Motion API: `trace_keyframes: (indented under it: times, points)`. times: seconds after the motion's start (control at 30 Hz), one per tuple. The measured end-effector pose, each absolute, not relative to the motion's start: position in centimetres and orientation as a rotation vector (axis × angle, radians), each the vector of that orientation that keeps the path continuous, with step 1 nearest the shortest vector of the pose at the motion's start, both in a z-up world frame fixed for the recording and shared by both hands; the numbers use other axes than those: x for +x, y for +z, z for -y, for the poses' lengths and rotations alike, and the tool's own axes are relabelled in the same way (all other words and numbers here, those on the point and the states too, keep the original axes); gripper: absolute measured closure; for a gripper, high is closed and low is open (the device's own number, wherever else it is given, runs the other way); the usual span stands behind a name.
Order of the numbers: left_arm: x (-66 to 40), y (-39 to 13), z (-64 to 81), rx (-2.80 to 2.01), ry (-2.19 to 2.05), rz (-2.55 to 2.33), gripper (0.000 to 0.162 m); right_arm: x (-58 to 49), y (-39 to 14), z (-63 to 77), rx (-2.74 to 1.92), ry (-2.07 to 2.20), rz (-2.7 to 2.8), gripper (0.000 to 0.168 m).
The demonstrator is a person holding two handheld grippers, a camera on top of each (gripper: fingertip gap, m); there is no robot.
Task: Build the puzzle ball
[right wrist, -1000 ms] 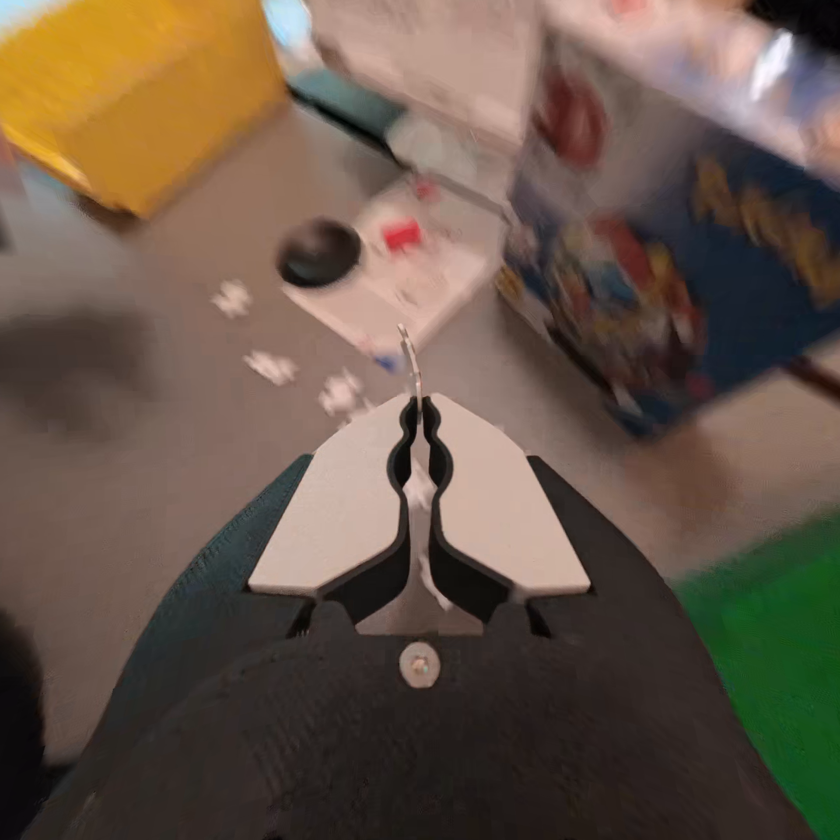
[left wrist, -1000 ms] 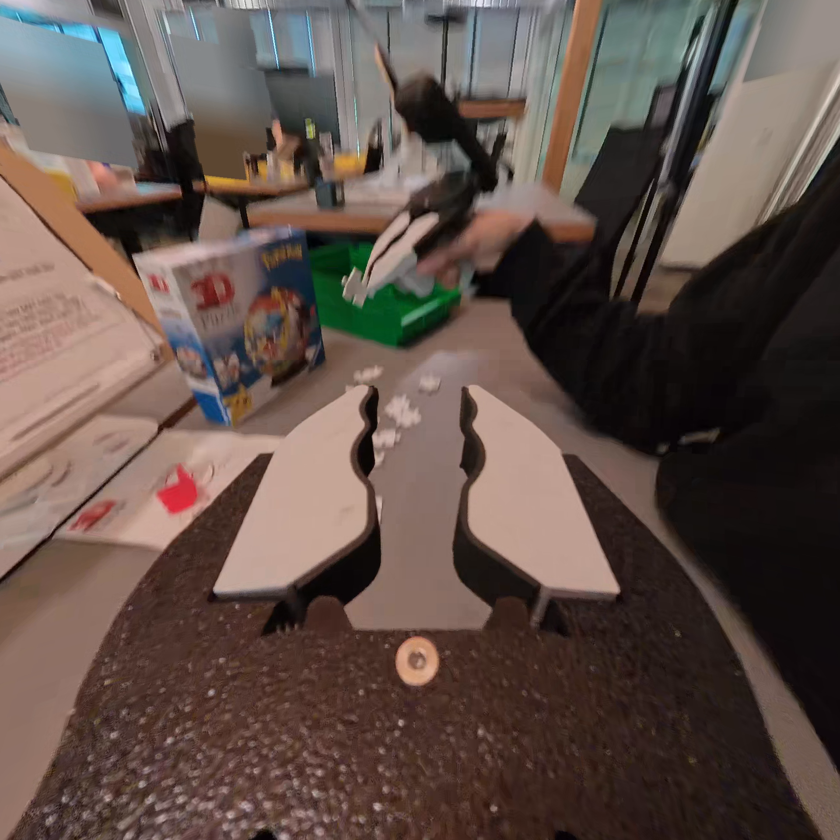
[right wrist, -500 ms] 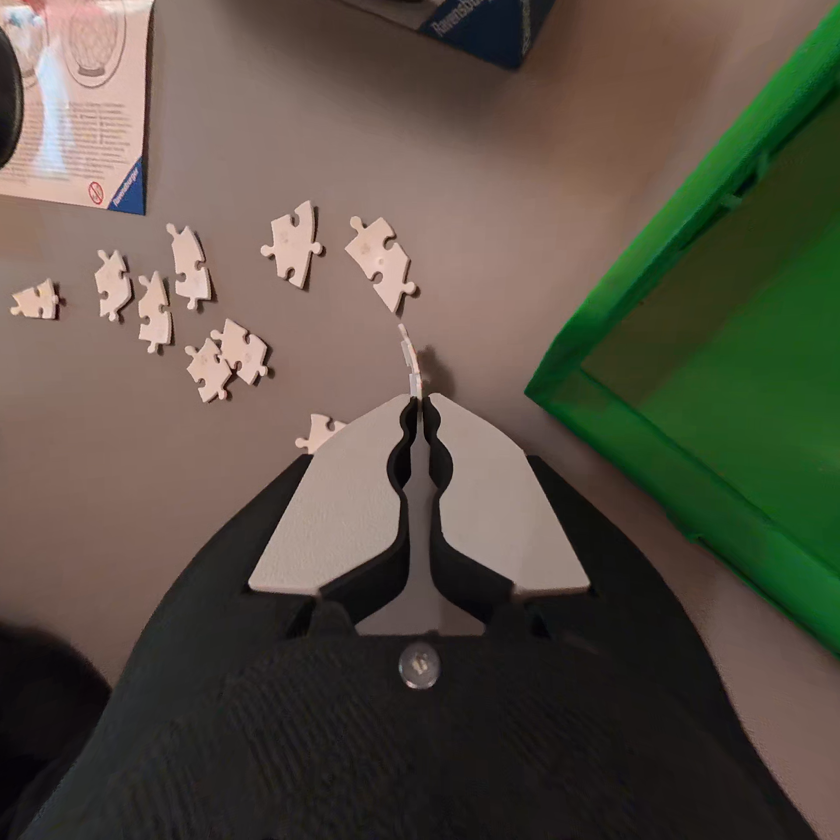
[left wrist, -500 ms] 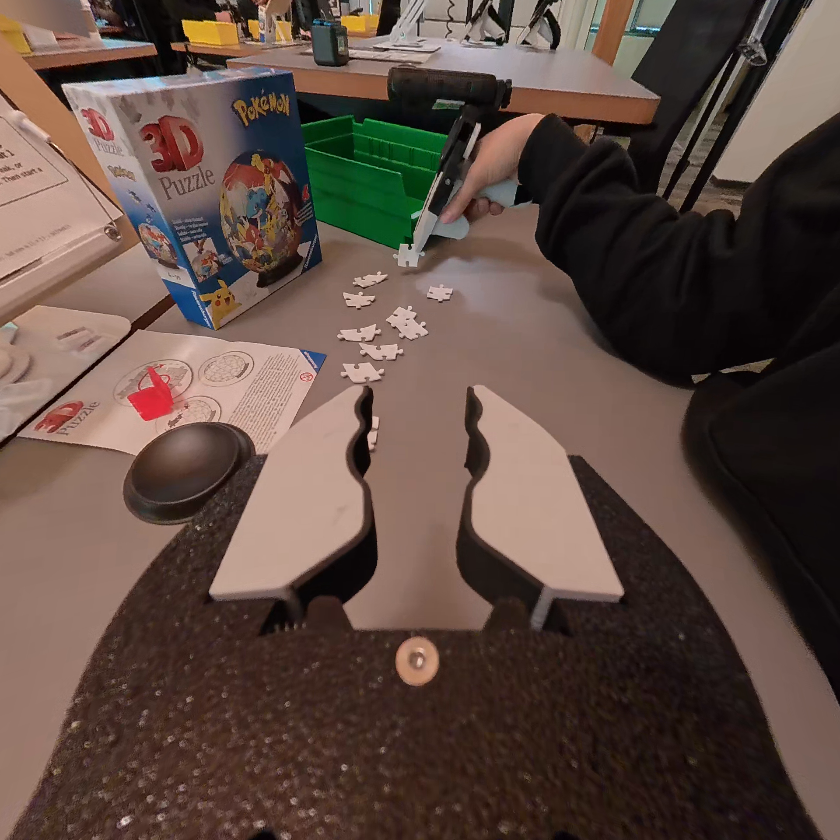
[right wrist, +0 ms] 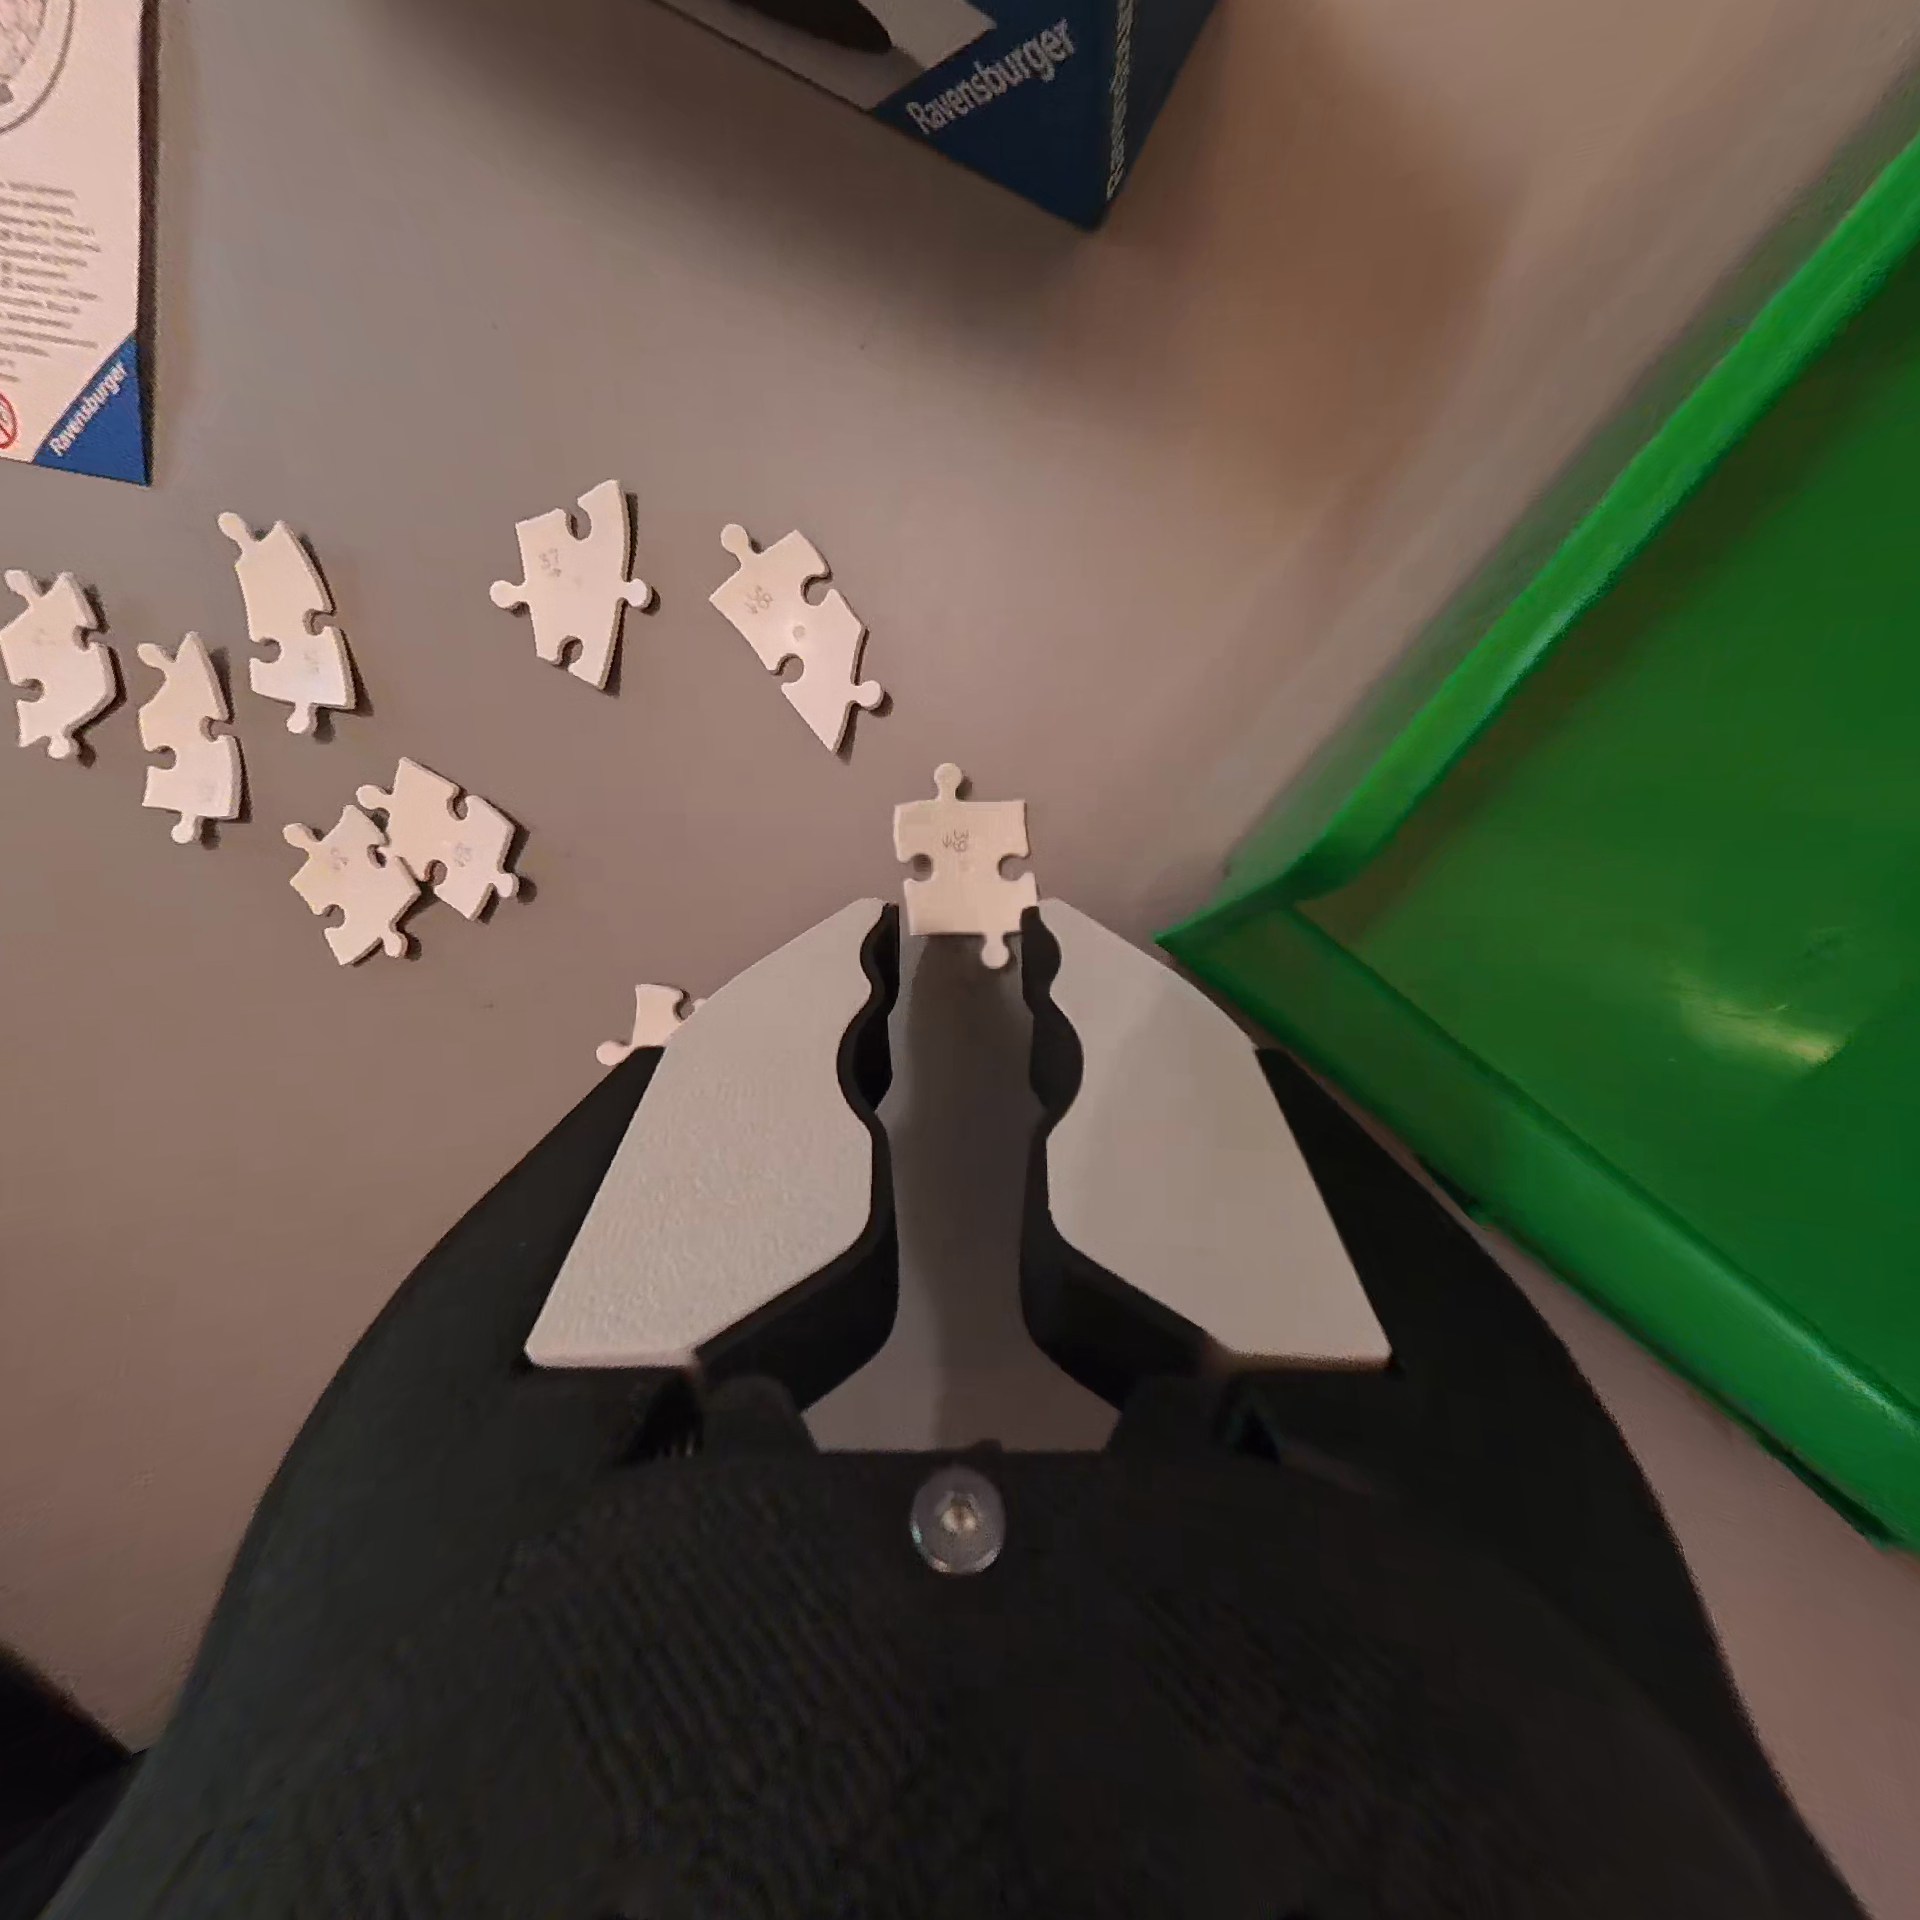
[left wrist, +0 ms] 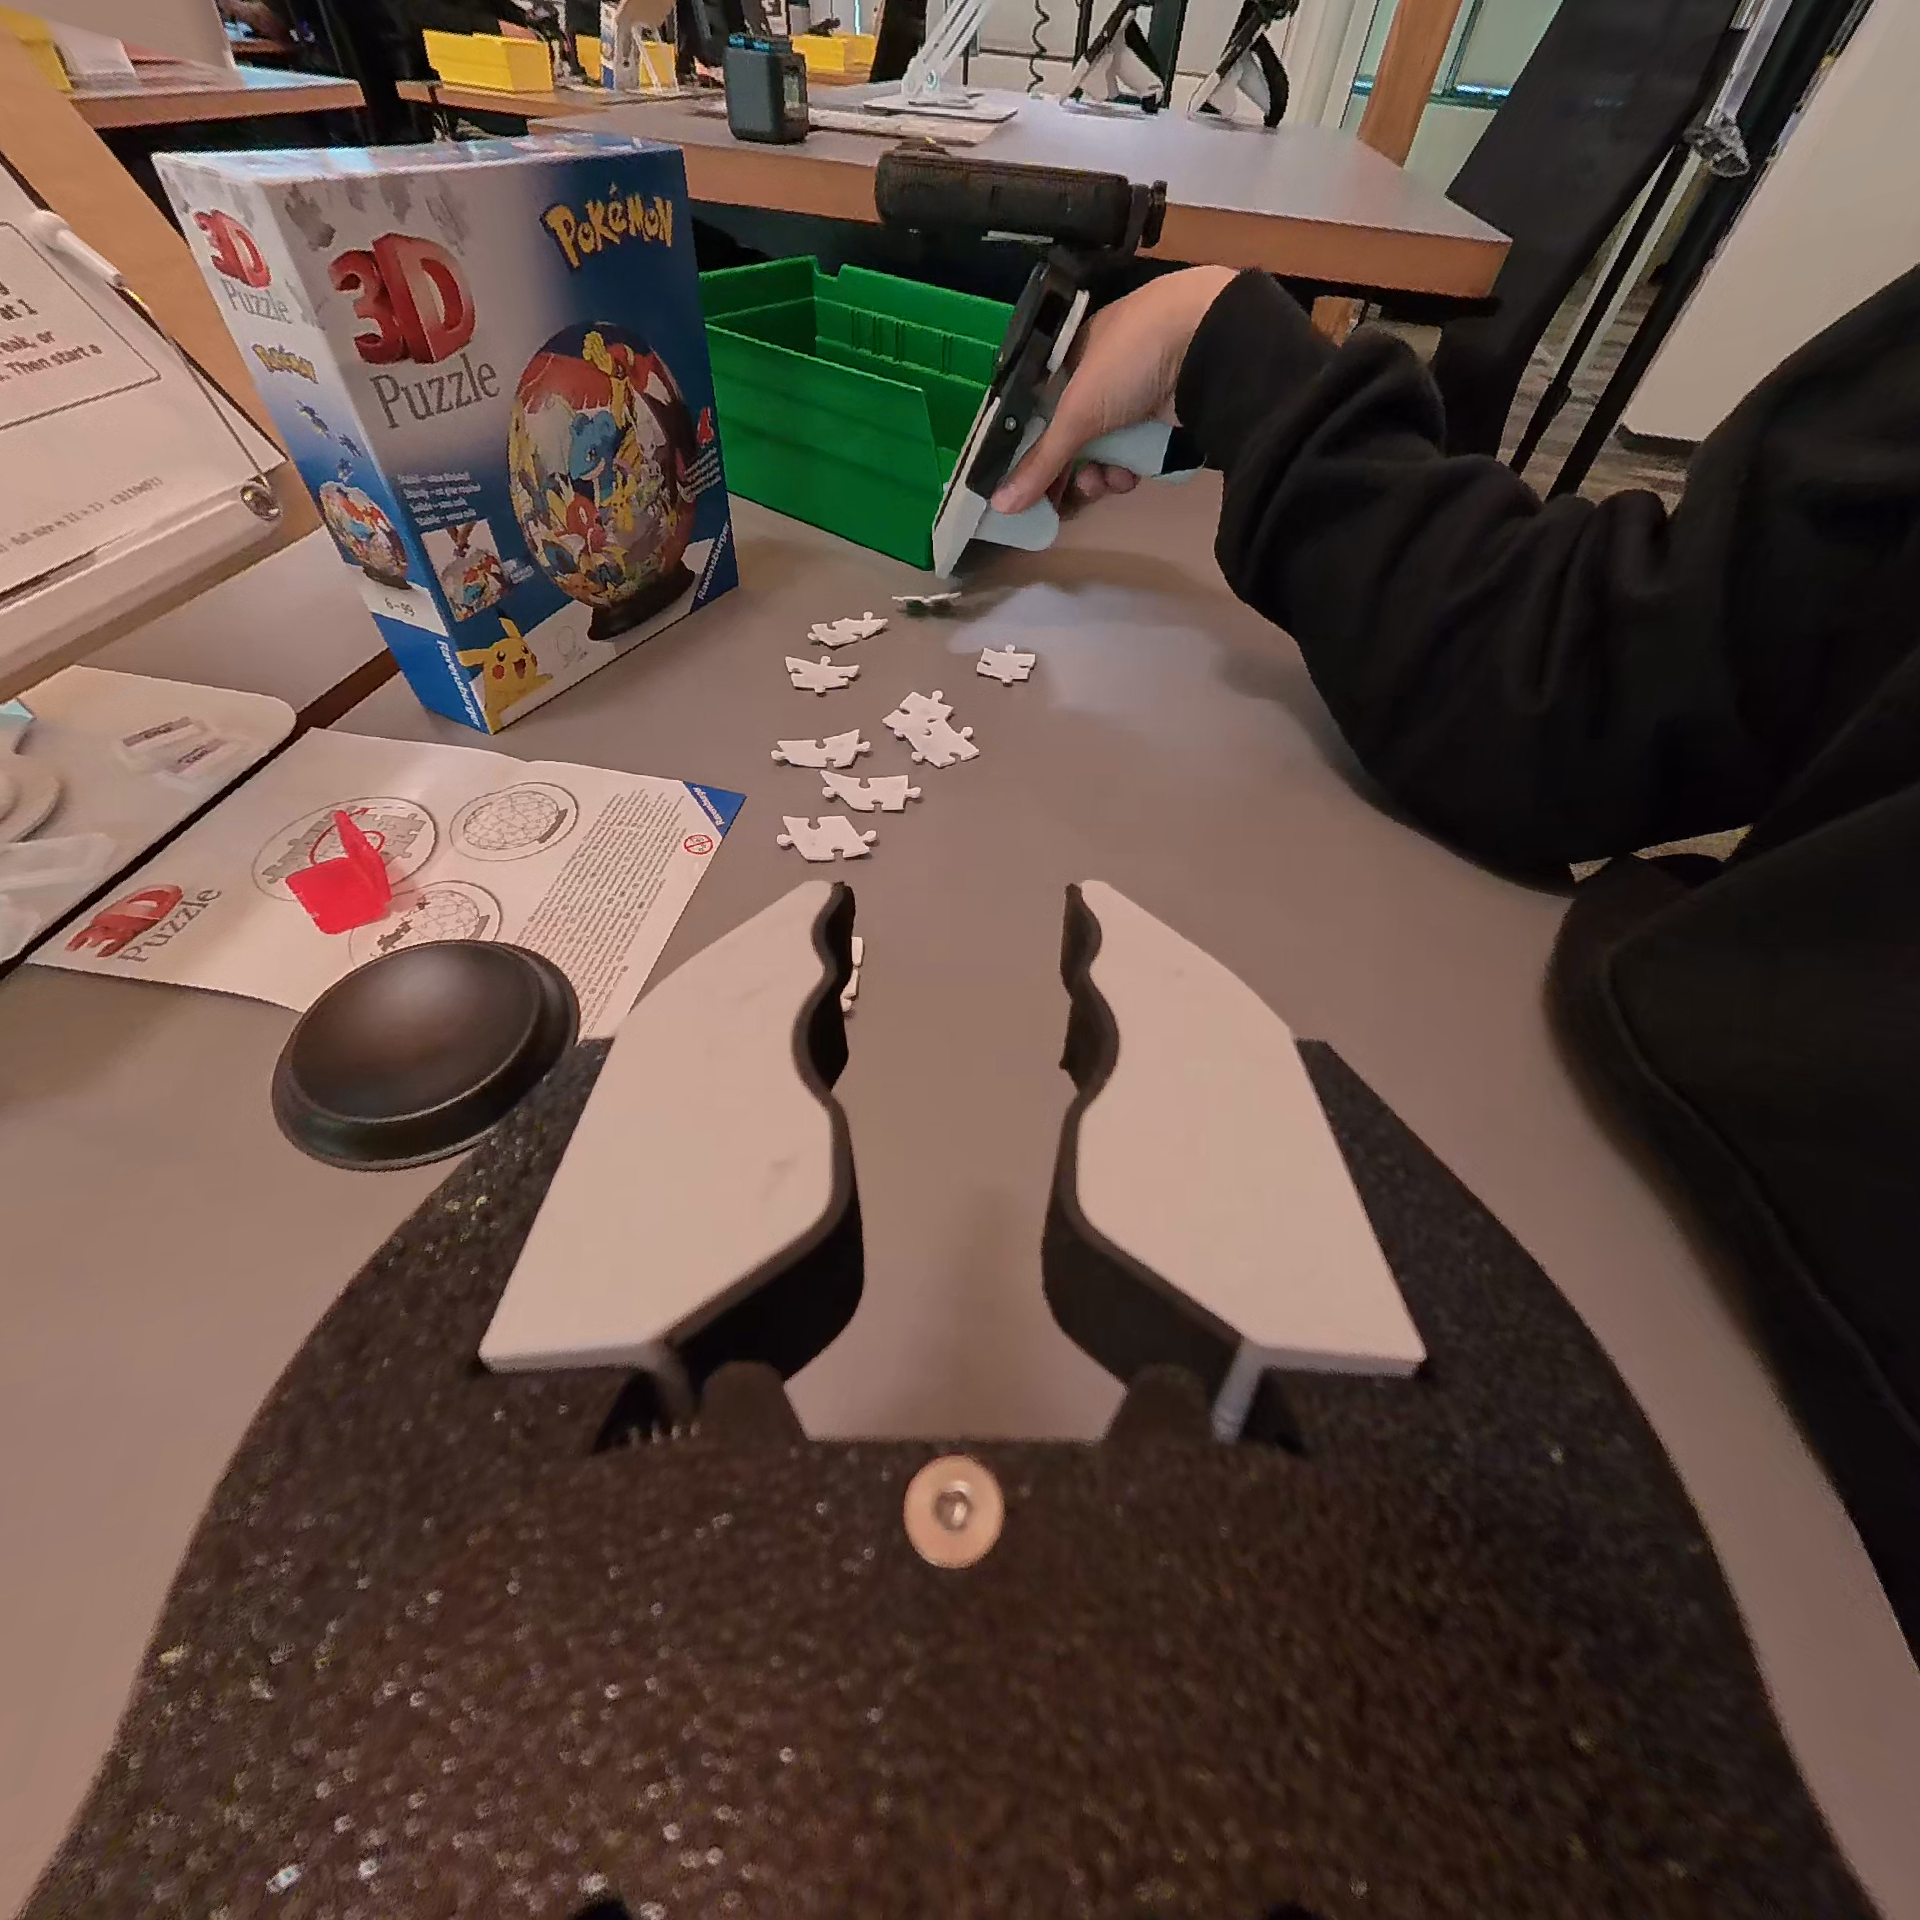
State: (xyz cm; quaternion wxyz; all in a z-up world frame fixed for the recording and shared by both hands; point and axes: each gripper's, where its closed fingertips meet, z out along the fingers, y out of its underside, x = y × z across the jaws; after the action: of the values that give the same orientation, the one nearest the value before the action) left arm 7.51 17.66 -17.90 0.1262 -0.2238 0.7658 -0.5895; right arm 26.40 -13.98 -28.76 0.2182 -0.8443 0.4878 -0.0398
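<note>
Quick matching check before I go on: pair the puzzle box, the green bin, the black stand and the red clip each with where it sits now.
Things:
1. puzzle box
2. green bin
3. black stand
4. red clip

Places:
A. on the instruction sheet
B. upright, left of the bin
C. partly on the sheet's near edge, left of the left gripper
D. beside the right gripper, which is open

Pairs: 1-B, 2-D, 3-C, 4-A

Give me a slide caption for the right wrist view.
Right gripper, jaws open, over a white puzzle piece lying flat beside the green bin.
</note>
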Motion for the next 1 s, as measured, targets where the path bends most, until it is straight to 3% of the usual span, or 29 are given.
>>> trace_keyframes:
  times: [0.17,0.5,0.83,1.0]
  points:
    - [7.3,-17.8,-18.5,-0.676,-1.702,-2.208,0.124,25.9,-27.0,14.1,-2.337,-0.189,-1.326,0.145]
    - [8.4,-16.3,-23.3,-0.808,-1.516,-2.037,0.126,26.6,-18.6,9.0,-2.196,-0.485,-0.896,0.149]
    - [10.3,-10.6,-41.5,-1.234,-0.763,-1.733,0.128,26.1,-13.5,1.8,-2.012,-0.598,-0.516,0.135]
    - [11.7,-10.7,-48.8,-1.353,-0.501,-1.798,0.129,25.8,-12.5,0.0,-1.963,-0.605,-0.457,0.129]
